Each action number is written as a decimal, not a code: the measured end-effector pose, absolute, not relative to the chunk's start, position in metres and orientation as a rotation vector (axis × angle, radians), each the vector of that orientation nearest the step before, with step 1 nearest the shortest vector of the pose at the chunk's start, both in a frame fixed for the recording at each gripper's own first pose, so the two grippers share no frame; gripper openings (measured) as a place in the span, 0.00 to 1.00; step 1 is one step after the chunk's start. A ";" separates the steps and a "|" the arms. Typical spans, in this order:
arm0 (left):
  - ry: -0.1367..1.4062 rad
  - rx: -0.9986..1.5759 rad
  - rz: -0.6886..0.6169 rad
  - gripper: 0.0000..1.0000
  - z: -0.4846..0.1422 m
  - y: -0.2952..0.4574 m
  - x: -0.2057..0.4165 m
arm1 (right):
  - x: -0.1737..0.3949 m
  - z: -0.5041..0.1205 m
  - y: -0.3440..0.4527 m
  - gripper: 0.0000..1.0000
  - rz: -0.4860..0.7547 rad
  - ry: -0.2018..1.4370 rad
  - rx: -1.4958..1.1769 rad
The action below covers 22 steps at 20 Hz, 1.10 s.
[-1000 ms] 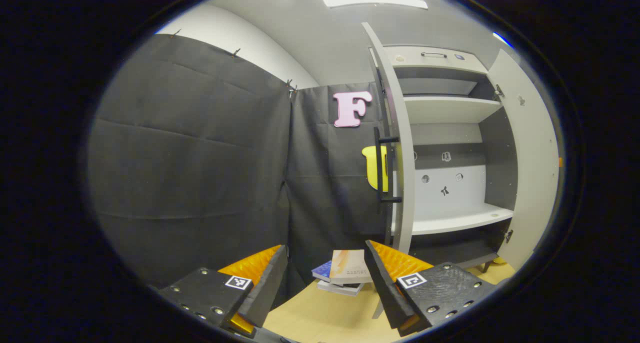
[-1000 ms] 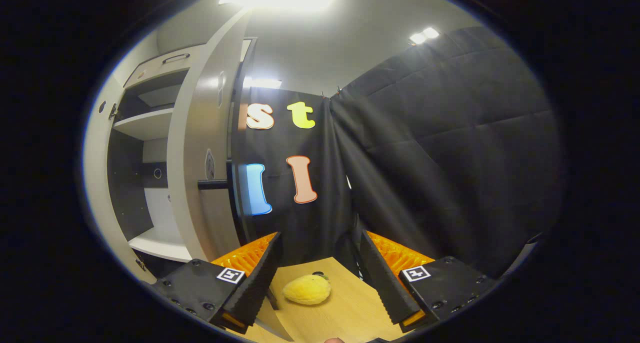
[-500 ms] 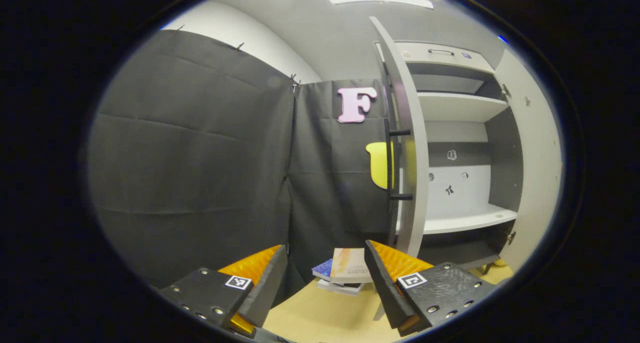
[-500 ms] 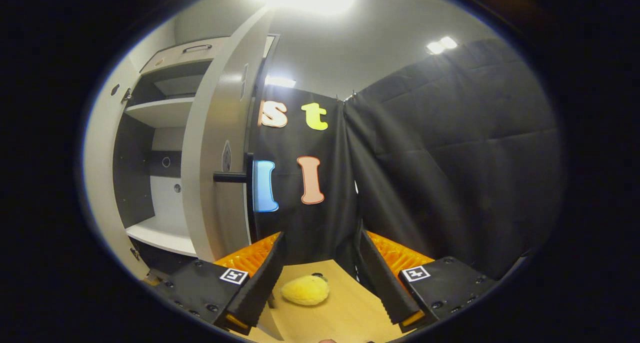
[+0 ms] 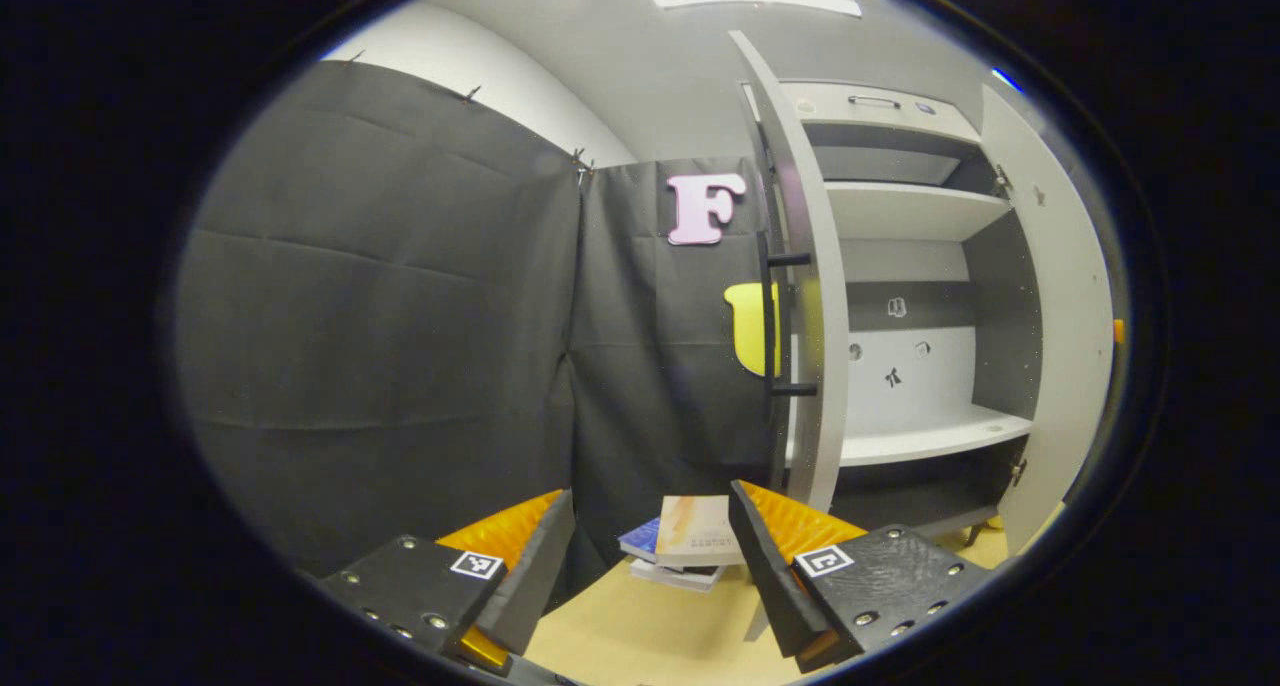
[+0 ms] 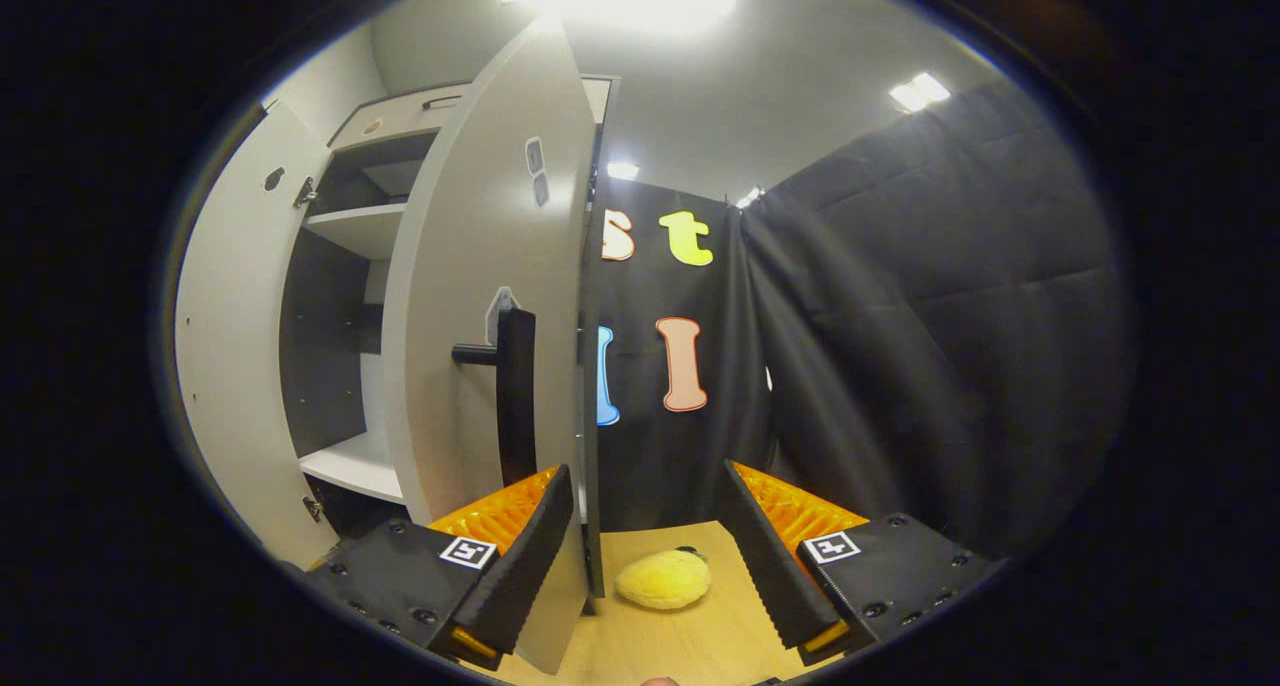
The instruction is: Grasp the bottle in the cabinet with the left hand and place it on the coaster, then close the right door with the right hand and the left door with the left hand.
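Black screwed tongs [image 5: 650, 556] bearing square markers

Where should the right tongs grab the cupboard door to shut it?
Probably the black bar handle on the right door. It stands upright, held off the panel by a short post, so open tongs could slip around it from the front, one finger on each side. The flat panel itself offers no grip.

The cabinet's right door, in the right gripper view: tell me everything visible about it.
The pale grey flat-panel cabinet door stands upright and partly open, swung out from the cabinet with its edge towards the camera. It looks like smooth painted board. A black bar handle runs vertically on a short black post, with small stickers above it. The door's lower edge sits just beyond the right tongs, which are open; contact cannot be told.
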<state>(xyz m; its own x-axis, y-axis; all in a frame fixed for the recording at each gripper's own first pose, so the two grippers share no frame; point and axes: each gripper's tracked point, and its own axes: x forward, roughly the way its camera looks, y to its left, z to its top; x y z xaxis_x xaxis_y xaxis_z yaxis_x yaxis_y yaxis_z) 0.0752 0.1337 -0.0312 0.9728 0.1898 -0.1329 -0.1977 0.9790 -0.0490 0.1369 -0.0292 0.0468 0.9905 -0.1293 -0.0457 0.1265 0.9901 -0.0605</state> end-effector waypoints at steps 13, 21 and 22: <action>0.154 -0.051 0.289 0.90 -0.041 0.185 0.046 | 0.168 0.027 0.070 0.99 0.090 0.081 -0.095; 0.135 -0.048 0.348 0.96 -0.020 0.211 0.055 | 0.160 0.013 0.055 1.00 0.062 0.079 -0.126; 0.122 -0.050 0.350 0.96 -0.011 0.213 0.063 | 0.156 0.012 0.050 1.00 0.057 0.080 -0.119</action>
